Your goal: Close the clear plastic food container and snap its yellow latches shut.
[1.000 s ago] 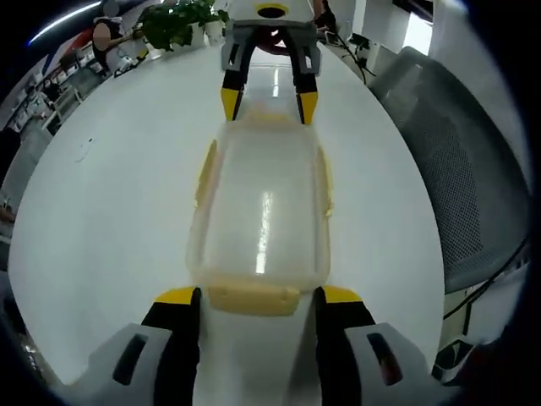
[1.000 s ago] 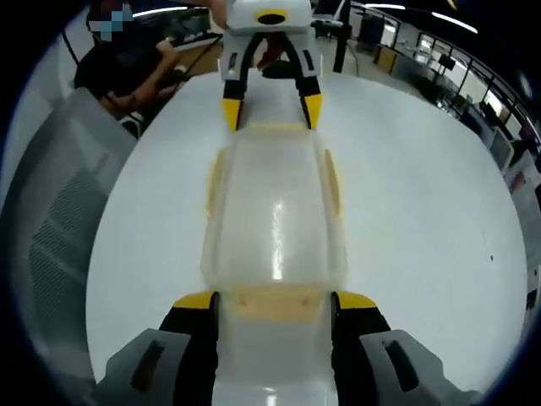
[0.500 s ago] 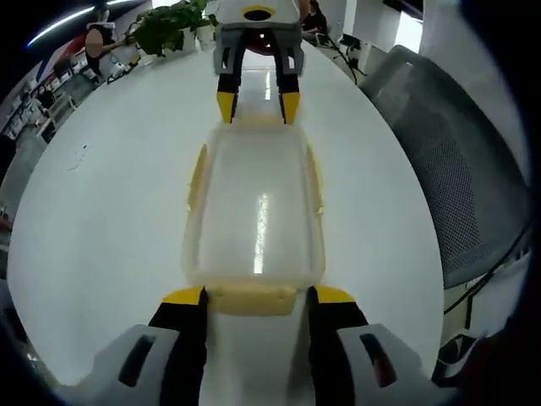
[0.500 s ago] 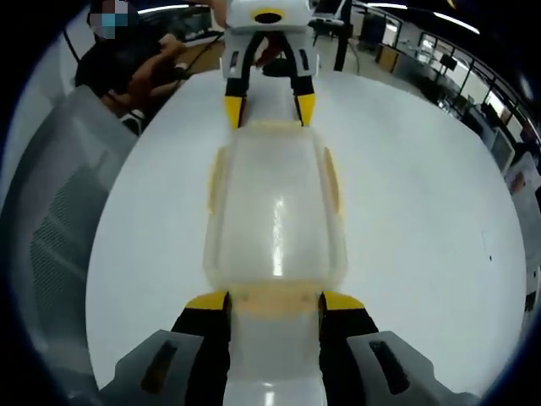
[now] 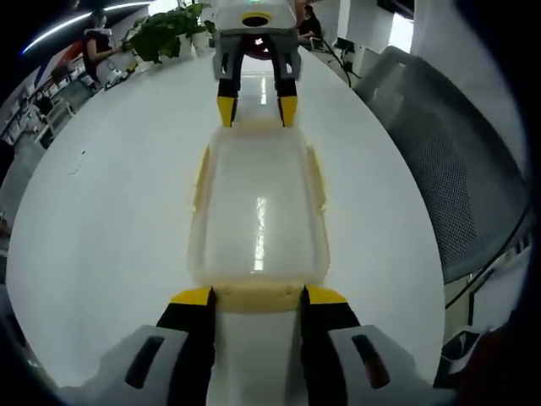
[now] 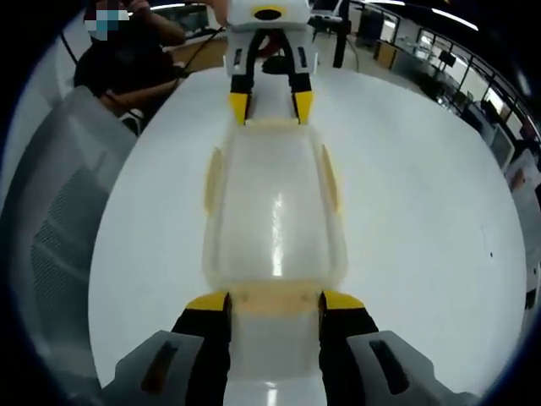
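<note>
The clear plastic container (image 5: 258, 211) lies lengthwise on the white table (image 5: 110, 194) with its lid on. Pale yellow latches (image 5: 201, 173) run along its long sides. My left gripper (image 5: 258, 296) has its jaws pressed against the two sides of the near end latch (image 5: 258, 301). At the far end my right gripper (image 5: 256, 110) straddles the other end latch. In the right gripper view the container (image 6: 275, 211) is seen from the opposite end. There my right gripper (image 6: 275, 300) holds its near end latch (image 6: 275, 296), and my left gripper (image 6: 270, 106) sits at the far end.
A grey mesh chair (image 5: 456, 169) stands beside the table, also seen as the chair (image 6: 59, 220). A potted plant (image 5: 173, 21) is on the table's far end. A seated person (image 6: 135, 59) is behind the chair.
Both grippers' jaws have narrowed onto the end latches. The right gripper stopped narrowing half a second ago, and the left one closed a little more since.
</note>
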A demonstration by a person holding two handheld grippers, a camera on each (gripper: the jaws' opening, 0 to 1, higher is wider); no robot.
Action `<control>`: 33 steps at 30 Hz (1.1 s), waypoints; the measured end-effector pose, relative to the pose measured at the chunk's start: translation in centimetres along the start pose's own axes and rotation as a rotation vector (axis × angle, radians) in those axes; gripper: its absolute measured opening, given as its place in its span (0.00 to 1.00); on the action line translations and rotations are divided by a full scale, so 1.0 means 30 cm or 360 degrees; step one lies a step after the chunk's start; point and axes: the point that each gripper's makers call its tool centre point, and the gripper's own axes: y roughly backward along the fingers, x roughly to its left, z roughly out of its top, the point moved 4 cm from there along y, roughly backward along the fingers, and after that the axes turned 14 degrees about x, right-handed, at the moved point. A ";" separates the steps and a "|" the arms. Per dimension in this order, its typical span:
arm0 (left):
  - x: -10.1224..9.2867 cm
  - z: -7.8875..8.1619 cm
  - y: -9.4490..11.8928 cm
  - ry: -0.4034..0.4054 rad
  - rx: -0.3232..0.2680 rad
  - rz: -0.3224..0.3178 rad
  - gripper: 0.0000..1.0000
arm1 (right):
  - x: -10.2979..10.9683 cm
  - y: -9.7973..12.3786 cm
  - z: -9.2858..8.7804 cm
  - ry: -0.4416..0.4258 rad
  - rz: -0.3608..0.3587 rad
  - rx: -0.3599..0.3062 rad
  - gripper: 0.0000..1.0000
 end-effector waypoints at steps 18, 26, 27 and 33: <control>-0.009 0.005 0.002 0.0015 0.0056 0.0045 0.40 | -0.005 0.004 -0.001 0.0022 0.0014 0.0014 0.41; -0.010 0.007 -0.004 0.0027 0.0075 0.0047 0.39 | -0.004 0.003 -0.006 0.0027 0.0015 0.0007 0.41; -0.011 0.006 -0.004 0.0025 0.0076 0.0052 0.39 | -0.005 0.001 -0.005 0.0027 0.0015 0.0008 0.41; -0.015 -0.005 -0.002 0.0058 0.0044 0.0087 0.39 | -0.006 0.000 -0.005 0.0019 0.0016 0.0000 0.41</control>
